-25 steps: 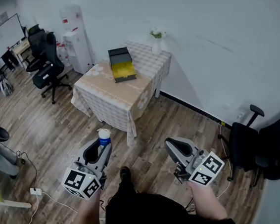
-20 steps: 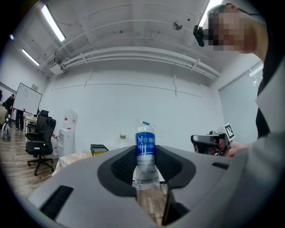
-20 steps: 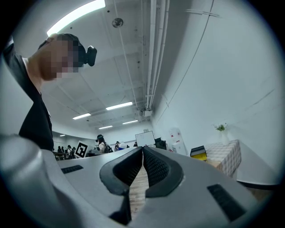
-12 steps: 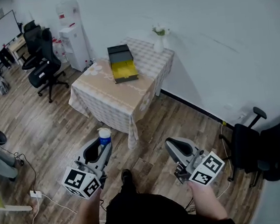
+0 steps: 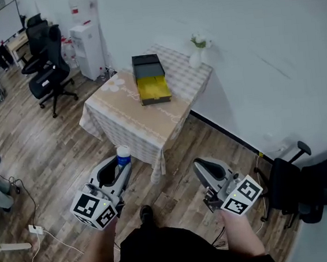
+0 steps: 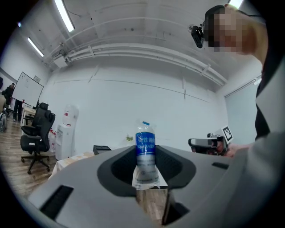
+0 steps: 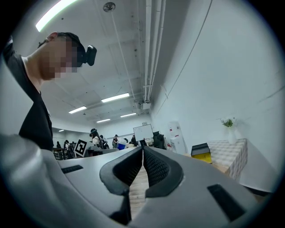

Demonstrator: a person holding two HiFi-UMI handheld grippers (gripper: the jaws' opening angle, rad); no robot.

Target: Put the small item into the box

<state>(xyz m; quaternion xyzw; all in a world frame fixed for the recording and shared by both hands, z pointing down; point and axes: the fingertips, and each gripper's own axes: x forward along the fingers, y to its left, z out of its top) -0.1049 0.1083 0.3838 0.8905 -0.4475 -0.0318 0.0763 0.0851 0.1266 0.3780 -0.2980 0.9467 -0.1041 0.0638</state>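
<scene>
Well short of the table, a small bottle rides upright in the left gripper, bound for the open box.

Left: the jaws are clamped on the bottle's lower body, cap up, long axis vertical. Centre: the box sits on the table ahead and slightly right of that gripper, well apart from it, yellow inside facing up, about as far from either hand. Right: the right gripper has its jaws together on nothing. Whether the box holds anything is too small to tell, and the bottle's base is hidden behind the jaws.
</scene>
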